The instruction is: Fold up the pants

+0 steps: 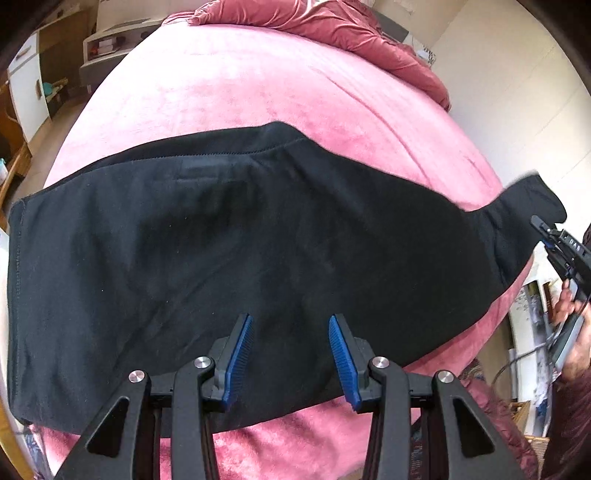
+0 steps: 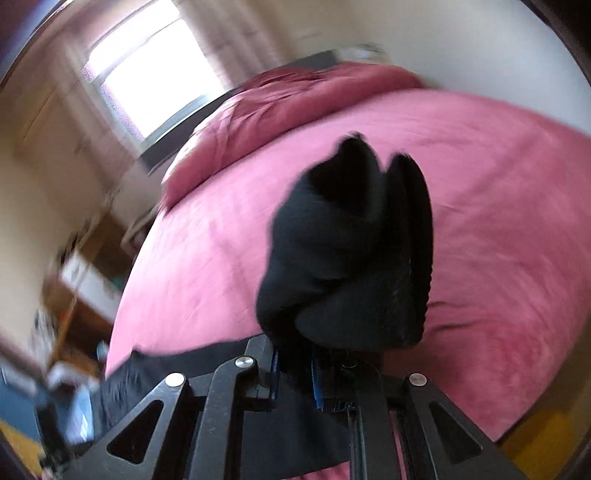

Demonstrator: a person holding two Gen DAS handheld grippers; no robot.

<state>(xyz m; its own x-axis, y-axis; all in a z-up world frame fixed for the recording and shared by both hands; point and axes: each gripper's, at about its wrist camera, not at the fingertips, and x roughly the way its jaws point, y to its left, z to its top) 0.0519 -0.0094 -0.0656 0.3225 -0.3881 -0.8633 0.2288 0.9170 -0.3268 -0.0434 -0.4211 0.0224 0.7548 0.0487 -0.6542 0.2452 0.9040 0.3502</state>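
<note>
Black pants (image 1: 207, 251) lie spread across a pink bed (image 1: 236, 92), waistband at the left, legs running right. My left gripper (image 1: 291, 325) is open and empty, hovering over the pants near their front edge. My right gripper (image 2: 295, 365) is shut on the leg end of the pants (image 2: 347, 258), which bunches up above its fingers, lifted off the bed. In the left wrist view the right gripper (image 1: 543, 225) shows at the far right, holding the raised leg end (image 1: 528, 203). The right wrist view is motion-blurred.
A crumpled dark pink duvet (image 1: 332, 26) lies at the head of the bed. Wooden furniture and white cabinets (image 1: 26, 85) stand at the left. A window (image 2: 155, 70) is beyond the bed. Cluttered items stand by the bed's right side (image 1: 532, 332).
</note>
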